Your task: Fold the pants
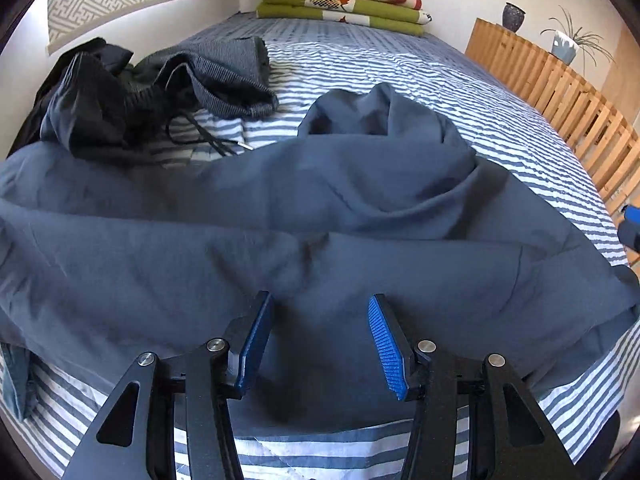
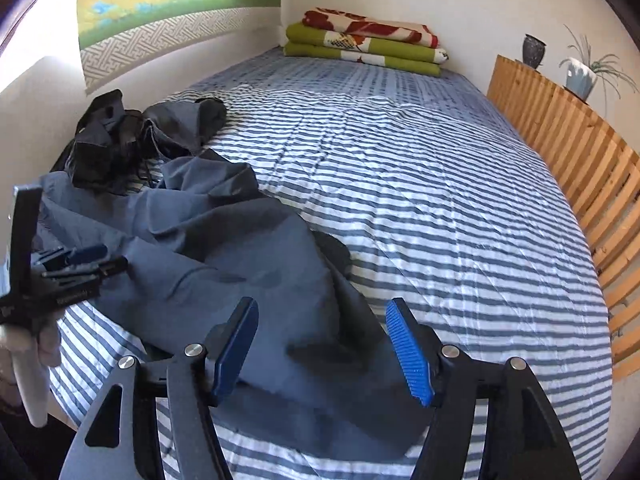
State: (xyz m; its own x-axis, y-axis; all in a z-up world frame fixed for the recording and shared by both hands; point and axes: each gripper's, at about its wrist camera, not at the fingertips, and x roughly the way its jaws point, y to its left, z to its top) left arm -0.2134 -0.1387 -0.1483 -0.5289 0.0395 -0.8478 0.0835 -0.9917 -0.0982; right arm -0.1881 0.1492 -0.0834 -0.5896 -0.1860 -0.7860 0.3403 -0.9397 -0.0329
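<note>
Slate-blue pants [image 1: 280, 216] lie rumpled across the near part of the striped bed [image 1: 420, 80]. In the left wrist view my left gripper [image 1: 320, 304] hangs open just above the cloth, its blue pads [image 1: 386, 344] apart with nothing pinched between them. In the right wrist view the same pants [image 2: 224, 272] stretch from the left to under my right gripper [image 2: 322, 306], which stands open over the pants' near right end; the fabric lies loose below the pads [image 2: 410, 350]. The left gripper [image 2: 86, 258] shows at the left edge, held by a hand.
A heap of dark clothes [image 1: 132, 92] with a drawstring lies at the bed's left, by the wall. Folded green and floral blankets [image 1: 344, 4] are stacked at the far end. A wooden slatted rail [image 2: 580, 184] runs along the right side, with a vase and plant beyond.
</note>
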